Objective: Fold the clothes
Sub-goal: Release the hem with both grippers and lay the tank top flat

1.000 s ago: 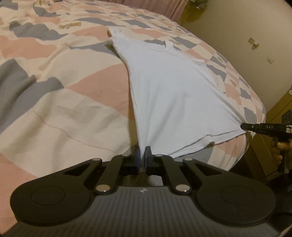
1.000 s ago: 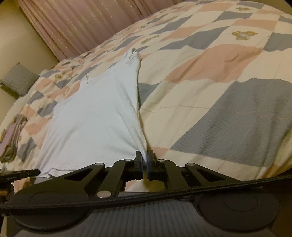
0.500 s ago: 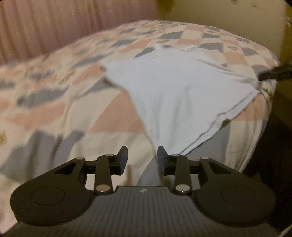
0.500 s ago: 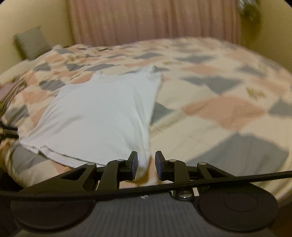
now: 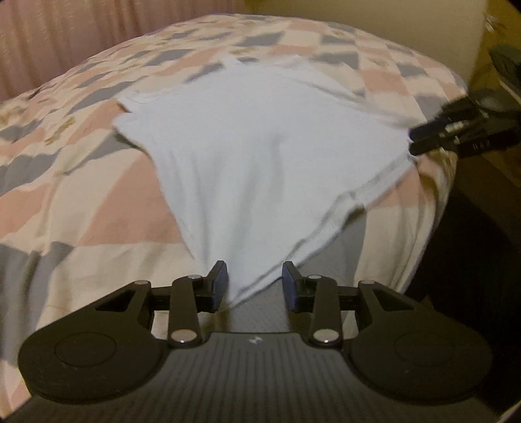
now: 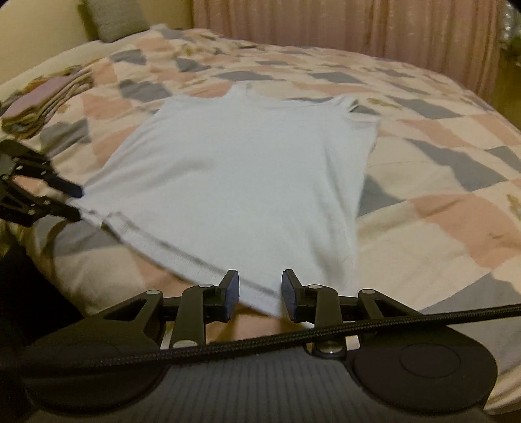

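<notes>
White shirt [image 5: 260, 153] hem corners lie between both spread claws [image 5: 254, 286] [image 6: 260, 294].

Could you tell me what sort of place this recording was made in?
Most likely a bedroom: a bed with a patchwork quilt, a pillow at the wall, and pink curtains behind it.
</notes>
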Action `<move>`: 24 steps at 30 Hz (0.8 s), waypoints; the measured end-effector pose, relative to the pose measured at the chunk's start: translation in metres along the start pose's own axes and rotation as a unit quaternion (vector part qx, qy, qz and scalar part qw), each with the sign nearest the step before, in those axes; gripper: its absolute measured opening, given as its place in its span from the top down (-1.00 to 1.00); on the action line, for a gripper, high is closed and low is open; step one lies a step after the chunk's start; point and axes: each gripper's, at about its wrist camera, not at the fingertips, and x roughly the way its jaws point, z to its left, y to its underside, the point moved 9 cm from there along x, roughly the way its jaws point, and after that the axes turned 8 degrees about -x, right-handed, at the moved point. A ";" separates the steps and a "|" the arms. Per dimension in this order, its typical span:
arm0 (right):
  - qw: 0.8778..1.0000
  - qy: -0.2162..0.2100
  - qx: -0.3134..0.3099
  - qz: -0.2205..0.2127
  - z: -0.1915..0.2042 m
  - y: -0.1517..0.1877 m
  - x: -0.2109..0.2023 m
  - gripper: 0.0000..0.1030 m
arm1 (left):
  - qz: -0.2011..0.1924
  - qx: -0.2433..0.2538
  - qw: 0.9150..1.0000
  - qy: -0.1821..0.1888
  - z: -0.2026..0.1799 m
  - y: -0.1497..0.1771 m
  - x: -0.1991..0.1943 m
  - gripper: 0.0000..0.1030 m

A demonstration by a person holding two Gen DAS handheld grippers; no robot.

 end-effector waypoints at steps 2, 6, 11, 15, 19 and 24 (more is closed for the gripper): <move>1.000 0.021 0.011 -0.012 -0.005 -0.012 -0.012 0.02 | -0.014 -0.032 0.999 -0.015 0.006 -0.012 -0.013 0.08; 0.996 0.074 0.042 -0.029 -0.013 -0.032 -0.038 -0.69 | -0.053 -0.074 0.994 -0.058 0.007 -0.036 -0.036 -0.70; 0.991 0.090 0.097 -0.031 -0.010 -0.042 -0.062 -0.98 | -0.089 -0.093 0.989 -0.078 -0.013 -0.056 -0.060 -0.98; 0.990 0.090 0.109 -0.019 -0.001 -0.046 -0.070 -1.00 | -0.094 -0.106 0.986 -0.091 -0.026 -0.060 -0.069 -0.99; 0.989 0.089 0.122 -0.007 0.009 -0.050 -0.078 -1.00 | -0.093 -0.120 0.983 -0.099 -0.032 -0.059 -0.076 -0.99; 0.987 0.089 0.137 0.008 0.021 -0.055 -0.088 -1.00 | -0.102 -0.115 0.983 -0.102 -0.040 -0.062 -0.090 -0.99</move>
